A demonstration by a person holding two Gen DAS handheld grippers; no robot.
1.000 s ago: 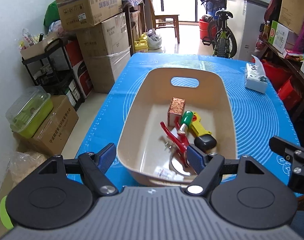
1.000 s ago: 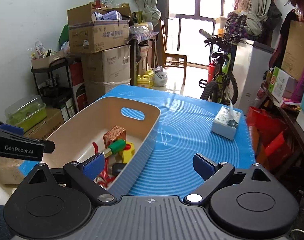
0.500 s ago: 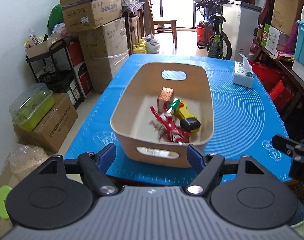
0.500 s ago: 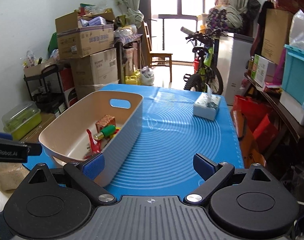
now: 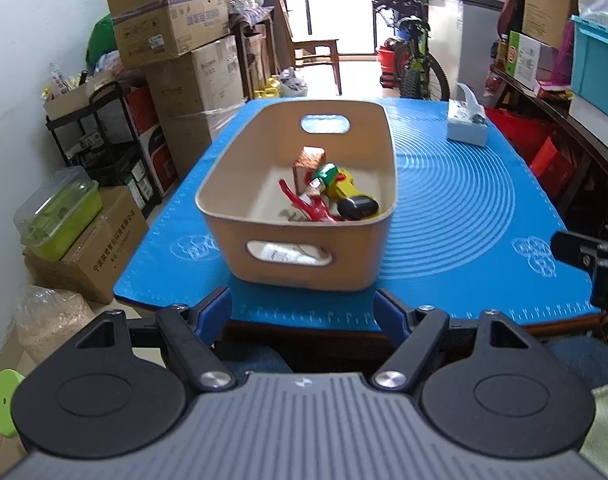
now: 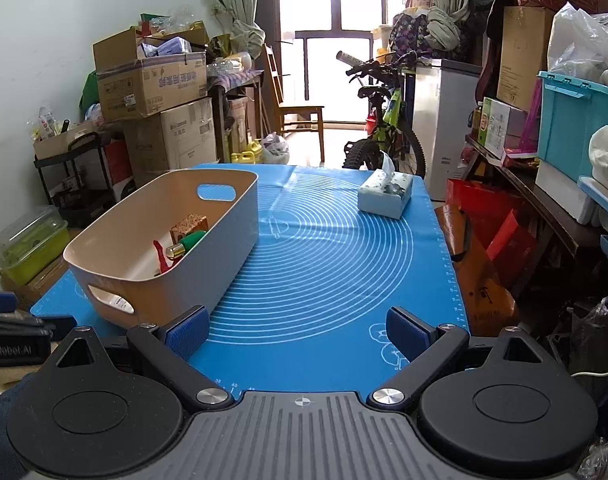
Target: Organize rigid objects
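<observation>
Left wrist view: left gripper [image 5: 302,311] is released, empty, off the mat's [image 5: 464,200] near edge. The basket [image 5: 304,268], smooth stiff plastic, sits toward the near left corner, holding a cork block [image 5: 310,159], flashlight [image 5: 350,198] and red tool [image 5: 310,209]; likely light, best lifted by the handle slot.

Right wrist view: right gripper [image 6: 297,330] is released, empty, above the near edge. A tissue box [image 6: 385,197] stands at the far right corner.

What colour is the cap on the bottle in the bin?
Green; the cap shows best in the left wrist view, beside the cork-patterned block.
</observation>
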